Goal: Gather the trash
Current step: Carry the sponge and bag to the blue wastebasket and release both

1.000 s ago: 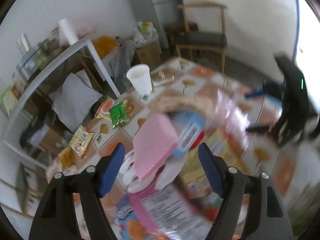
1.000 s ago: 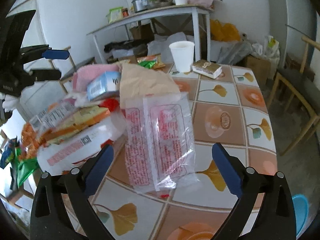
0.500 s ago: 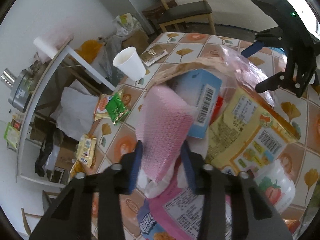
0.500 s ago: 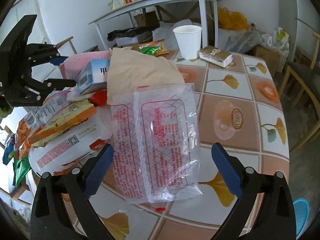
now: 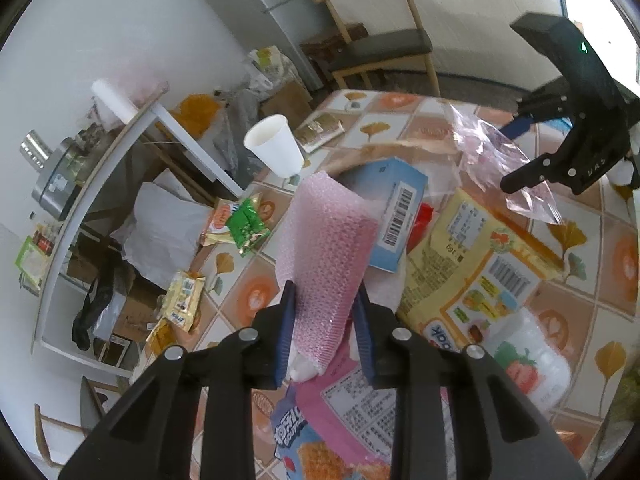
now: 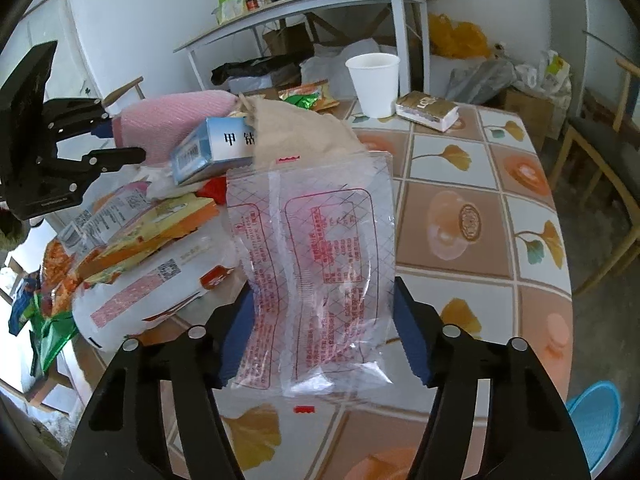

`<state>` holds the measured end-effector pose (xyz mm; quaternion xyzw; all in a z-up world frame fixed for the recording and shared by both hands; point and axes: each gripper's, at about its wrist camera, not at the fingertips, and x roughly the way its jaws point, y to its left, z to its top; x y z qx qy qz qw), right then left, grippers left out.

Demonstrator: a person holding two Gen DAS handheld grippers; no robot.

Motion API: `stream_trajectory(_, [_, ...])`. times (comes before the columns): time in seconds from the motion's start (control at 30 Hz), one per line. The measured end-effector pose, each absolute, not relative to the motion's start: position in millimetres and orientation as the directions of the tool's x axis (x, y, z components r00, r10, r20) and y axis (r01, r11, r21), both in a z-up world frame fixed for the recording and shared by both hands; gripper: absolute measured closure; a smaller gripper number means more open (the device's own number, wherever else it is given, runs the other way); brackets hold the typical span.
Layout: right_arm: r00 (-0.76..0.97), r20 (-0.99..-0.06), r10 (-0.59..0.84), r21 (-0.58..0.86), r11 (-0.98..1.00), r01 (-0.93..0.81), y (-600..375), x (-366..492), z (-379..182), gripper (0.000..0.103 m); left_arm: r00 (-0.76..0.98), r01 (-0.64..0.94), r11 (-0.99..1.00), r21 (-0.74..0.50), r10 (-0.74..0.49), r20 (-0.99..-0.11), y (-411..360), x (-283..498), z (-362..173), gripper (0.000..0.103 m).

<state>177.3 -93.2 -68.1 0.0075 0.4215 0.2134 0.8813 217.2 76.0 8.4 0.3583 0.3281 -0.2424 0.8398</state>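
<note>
Jaws of the left hand-held gripper [image 5: 325, 316], wide apart a moment ago, are closing and now squeeze the pink bubble wrap [image 5: 326, 248]. The right hand-held gripper [image 6: 322, 332] is closing around the clear plastic wrapper [image 6: 316, 252] beside the blue box [image 6: 212, 148]. Both bits of trash look almost ready to lift.

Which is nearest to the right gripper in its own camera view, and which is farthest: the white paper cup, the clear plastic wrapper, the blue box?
1. The clear plastic wrapper, between the closing jaws of the right gripper.
2. The blue box, farther back on the left, on the trash pile.
3. The white paper cup, at the table's far edge.
</note>
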Motion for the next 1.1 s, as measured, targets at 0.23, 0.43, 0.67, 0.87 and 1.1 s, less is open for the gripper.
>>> stream_trajectory(0.23, [0.563,-0.722,0.402,0.247,0.910,-0.333,-105,164,-57,0.054,0.696,0.595,0.698,0.398,-0.199,-0.690,92,198,37,0.077])
stream_trajectory(0.43, [0.576,-0.679,0.455,0.344,0.890,-0.299,-124,152,-49,0.062,0.722,0.549,0.777,0.307,-0.256,-0.643,103,175,74,0.077])
stream_trajectory(0.67, [0.615,-0.612,0.497,0.438,0.861,-0.260,-150,136,-33,0.076,0.723,0.566,0.797,0.210,-0.358,-0.591,80,148,110,0.077])
stream_trajectory(0.87, [0.658,-0.548,0.516,0.520,0.827,-0.215,-181,119,-24,0.080,0.656,0.643,0.758,0.107,-0.475,-0.586,22,138,125,0.077])
stream_trajectory(1.1, [0.740,-0.500,0.449,0.568,0.815,-0.111,-240,78,-16,0.081,0.500,0.736,0.674,-0.061,-0.602,-0.622,-66,145,118,0.077])
